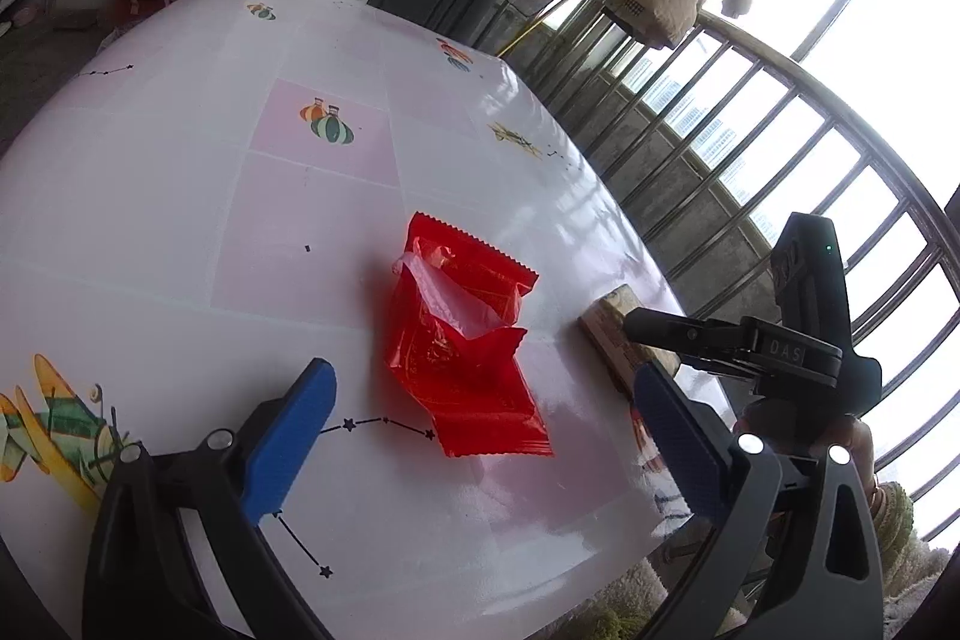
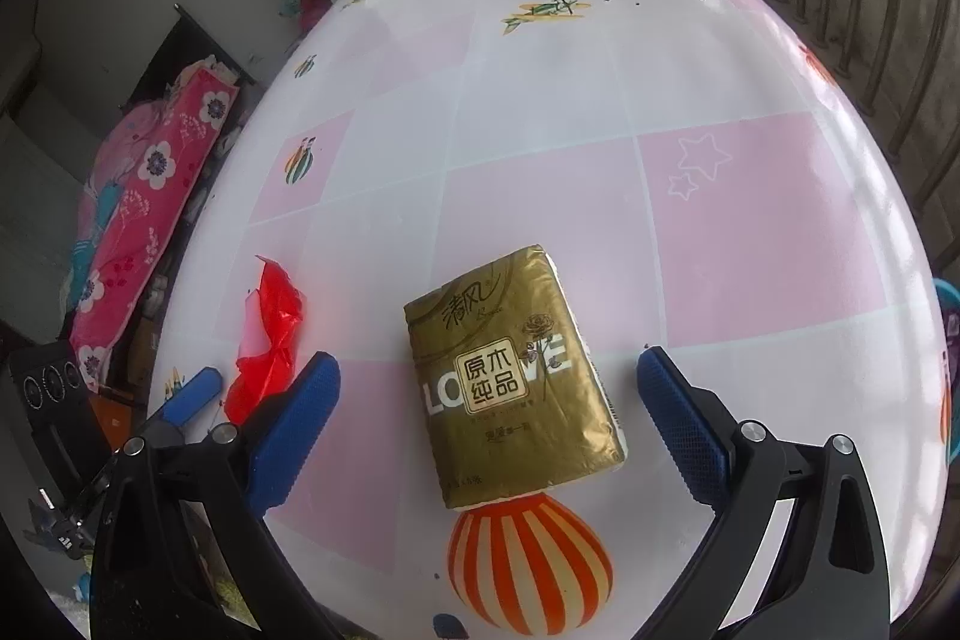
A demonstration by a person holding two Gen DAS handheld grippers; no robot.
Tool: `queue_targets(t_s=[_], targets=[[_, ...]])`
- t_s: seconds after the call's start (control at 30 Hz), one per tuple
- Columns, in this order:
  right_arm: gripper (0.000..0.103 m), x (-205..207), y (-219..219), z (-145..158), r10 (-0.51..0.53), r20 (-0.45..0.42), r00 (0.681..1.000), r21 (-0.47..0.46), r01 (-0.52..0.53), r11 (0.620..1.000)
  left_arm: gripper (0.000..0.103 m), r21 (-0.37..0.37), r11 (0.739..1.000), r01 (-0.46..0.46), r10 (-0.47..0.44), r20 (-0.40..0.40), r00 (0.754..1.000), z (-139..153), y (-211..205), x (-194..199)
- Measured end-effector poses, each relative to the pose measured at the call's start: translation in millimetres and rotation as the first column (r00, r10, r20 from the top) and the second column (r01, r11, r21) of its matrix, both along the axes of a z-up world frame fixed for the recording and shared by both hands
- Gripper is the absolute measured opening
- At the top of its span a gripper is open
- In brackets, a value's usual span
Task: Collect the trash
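A: Where's the trash?
B: The red wrapper (image 1: 462, 352) lies between the spread left claw (image 1: 480, 436); the gold tissue pack (image 2: 516, 376) between the spread right claw (image 2: 489, 418), near the counter (image 2: 750, 232) edge.

Left hand-held gripper (image 1: 480, 436) jaws spread wide, right hand-held gripper (image 2: 489, 424) likewise spread, both angled downward

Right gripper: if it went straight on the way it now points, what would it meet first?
Probably the gold tissue pack, lying flat on the table between the open right gripper fingers; height above it is unclear.
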State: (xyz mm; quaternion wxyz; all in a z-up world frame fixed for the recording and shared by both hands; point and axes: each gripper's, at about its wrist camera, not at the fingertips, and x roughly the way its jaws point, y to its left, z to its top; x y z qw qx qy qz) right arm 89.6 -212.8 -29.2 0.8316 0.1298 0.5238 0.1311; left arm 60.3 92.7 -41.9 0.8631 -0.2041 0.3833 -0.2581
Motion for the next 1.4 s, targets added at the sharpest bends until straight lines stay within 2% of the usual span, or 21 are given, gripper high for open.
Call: queue_targets(t_s=[0.1, 0.2, 0.33, 0.47, 0.57, 0.63, 0.67, 0.73, 0.77, 0.83, 0.9, 1.03, 1.17, 1.23, 1.3, 1.4], targets=[[0.095, -6, -5, 7, -0.007, 0.040, 0.999, -0.005, 0.007, 1.000, 0.097, -0.032, 0.999, 0.021, -0.019, 0.054, 0.998, 8, 2, -7], [0.094, -13, -7, 14, 0.021, 0.093, 0.995, -0.027, -0.019, 0.999, 0.096, -0.017, 0.998, 0.053, -0.051, 0.080, 0.996, 13, -4, -9], [0.091, -18, 1, 14, 0.080, 0.106, 0.991, -0.075, -0.072, 0.995, 0.089, 0.081, 0.995, 0.056, -0.062, 0.070, 0.996, 12, -20, 1], [0.087, -18, 16, 3, 0.150, 0.080, 0.985, -0.154, -0.136, 0.979, 0.084, 0.228, 0.973, 0.036, -0.050, 0.056, 0.997, 6, -38, 14], [0.082, -20, 27, -4, 0.188, 0.082, 0.979, -0.248, -0.163, 0.955, 0.073, 0.320, 0.947, 0.022, -0.031, 0.024, 0.999, -3, -47, 25], [0.073, -22, 31, -5, 0.208, 0.095, 0.974, -0.304, -0.171, 0.937, 0.060, 0.366, 0.930, 0.000, -0.014, 0.034, 0.999, -6, -49, 28], [0.066, -23, 31, -5, 0.213, 0.101, 0.972, -0.319, -0.171, 0.932, 0.056, 0.388, 0.922, -0.002, -0.012, 0.034, 0.999, -7, -50, 30], [0.053, -25, 29, -4, 0.210, 0.116, 0.971, -0.332, -0.161, 0.930, 0.044, 0.405, 0.914, -0.002, -0.013, 0.034, 0.999, -8, -51, 32], [0.051, -26, 26, -3, 0.204, 0.119, 0.972, -0.315, -0.158, 0.936, 0.041, 0.404, 0.915, 0.001, -0.016, 0.032, 0.999, -7, -52, 33], [0.050, -28, 16, -2, 0.187, 0.130, 0.974, -0.263, -0.147, 0.953, 0.029, 0.416, 0.909, 0.011, -0.029, 0.037, 0.999, -4, -55, 34], [0.050, -29, 4, 0, 0.154, 0.142, 0.978, -0.212, -0.122, 0.970, 0.023, 0.437, 0.899, 0.029, -0.053, 0.042, 0.998, 1, -61, 34], [0.050, -34, -33, 4, 0.053, 0.158, 0.986, -0.077, -0.042, 0.996, 0.017, 0.443, 0.893, 0.074, -0.110, 0.056, 0.992, 13, -78, 38], [0.050, -54, -86, 22, -0.102, 0.233, 0.967, 0.021, 0.100, 0.995, 0.012, 0.427, 0.892, 0.146, -0.192, 0.067, 0.979, 32, -112, 44], [0.050, -69, -124, 32, -0.216, 0.268, 0.939, 0.086, 0.200, 0.976, 0.012, 0.426, 0.882, 0.201, -0.265, 0.097, 0.959, 48, -140, 46], [0.050, -85, -165, 38, -0.344, 0.287, 0.894, 0.149, 0.313, 0.938, 0.012, 0.416, 0.868, 0.273, -0.352, 0.126, 0.927, 65, -174, 47], [0.050, -113, -233, 33, -0.548, 0.257, 0.796, 0.234, 0.499, 0.835, 0.012, 0.368, 0.834, 0.411, -0.484, 0.129, 0.866, 84, -235, 50]])
